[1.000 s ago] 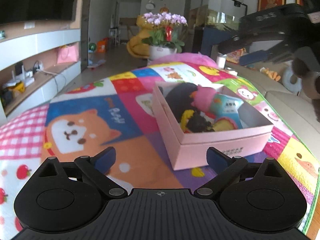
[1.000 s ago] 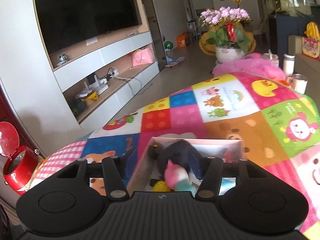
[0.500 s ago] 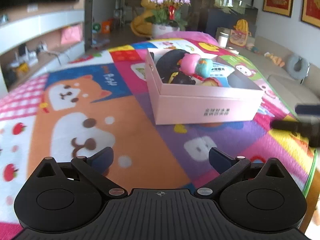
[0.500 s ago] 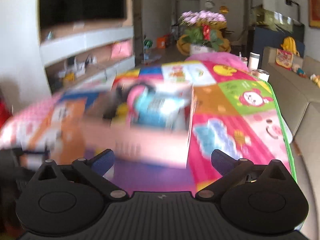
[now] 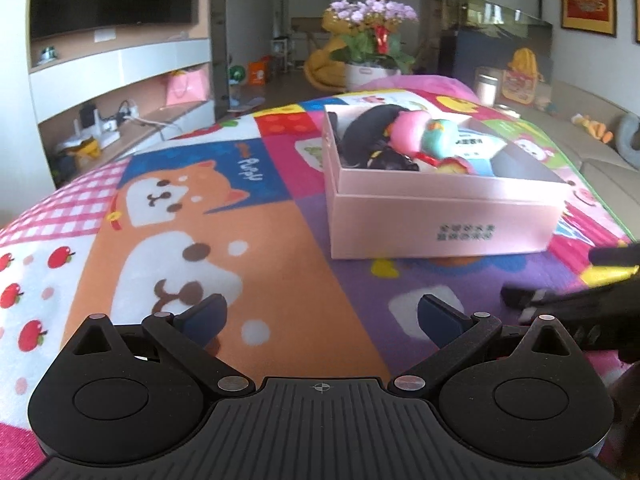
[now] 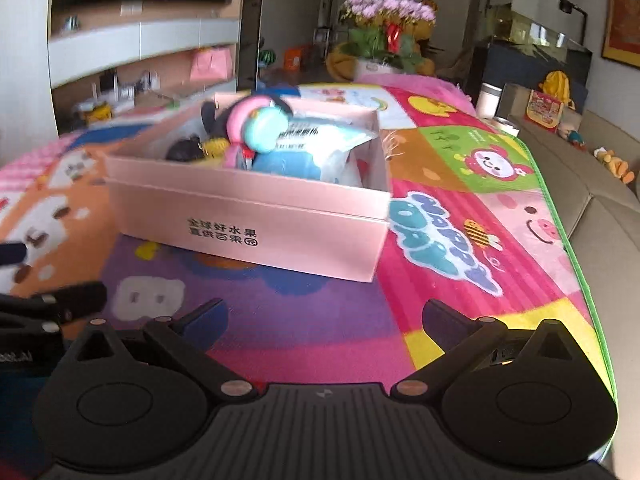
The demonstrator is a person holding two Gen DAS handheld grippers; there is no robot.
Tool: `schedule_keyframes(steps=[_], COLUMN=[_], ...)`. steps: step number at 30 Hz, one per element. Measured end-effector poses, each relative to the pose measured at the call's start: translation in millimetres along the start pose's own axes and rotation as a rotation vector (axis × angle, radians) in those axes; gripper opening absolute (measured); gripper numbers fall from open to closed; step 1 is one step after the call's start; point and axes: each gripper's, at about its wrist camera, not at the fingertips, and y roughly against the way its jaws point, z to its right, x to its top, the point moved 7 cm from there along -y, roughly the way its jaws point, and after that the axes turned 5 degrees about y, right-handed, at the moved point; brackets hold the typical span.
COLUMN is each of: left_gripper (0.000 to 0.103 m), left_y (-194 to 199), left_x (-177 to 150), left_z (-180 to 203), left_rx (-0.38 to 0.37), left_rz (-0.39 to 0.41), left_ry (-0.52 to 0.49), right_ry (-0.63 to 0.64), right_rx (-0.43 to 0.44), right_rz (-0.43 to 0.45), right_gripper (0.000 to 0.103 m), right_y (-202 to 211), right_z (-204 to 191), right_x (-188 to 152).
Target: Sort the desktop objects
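While the pink cardboard box [image 5: 440, 220] sits on the patchwork play mat [image 5: 248, 272] holding a pink-and-teal toy [image 6: 256, 128] and a blue tissue pack [image 6: 320, 152], the left gripper [image 5: 322, 316] and right gripper [image 6: 326, 318] hover before it, jaws spread wide and empty, the right's having just been opening.

Left tool [image 5: 322, 318] & right tool [image 6: 326, 318]: both jaws wide apart, empty, pointing downward.
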Motion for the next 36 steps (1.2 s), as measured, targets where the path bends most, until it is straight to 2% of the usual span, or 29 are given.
schedule_keyframes(steps=[3,6,7,10,36], left_gripper=[0.103,0.103,0.103,0.103,0.103], left_y=[-13.1,-18.5,-18.3,-17.7,-17.3], left_x=[-1.7,-2.1,-2.7,-3.4,-4.2], left_z=[1.2,1.4,0.9,1.1,1.4], left_rx=[0.025,0.037,0.035,0.035,0.037], left_rz=[-0.038,-0.058,-0.057,-0.055,-0.055], left_ry=[0.008,0.005,0.008,0.007,0.004], right_ry=[-0.029,-0.127,-0.147,-0.120,-0.136], right_rx=[0.011,0.073,0.068,0.023,0.018], right_rz=[-0.038,-0.009,0.002,0.011,0.013], right_gripper=[0.103,0.103,0.103,0.103,0.103], right_y=[-9.4,-13.2,-14.4,-20.5,-19.8], right_z=[1.5,13.6,15.9,12.7,13.1], right_x=[0.3,-5.9,-4.7,-2.5,-3.9])
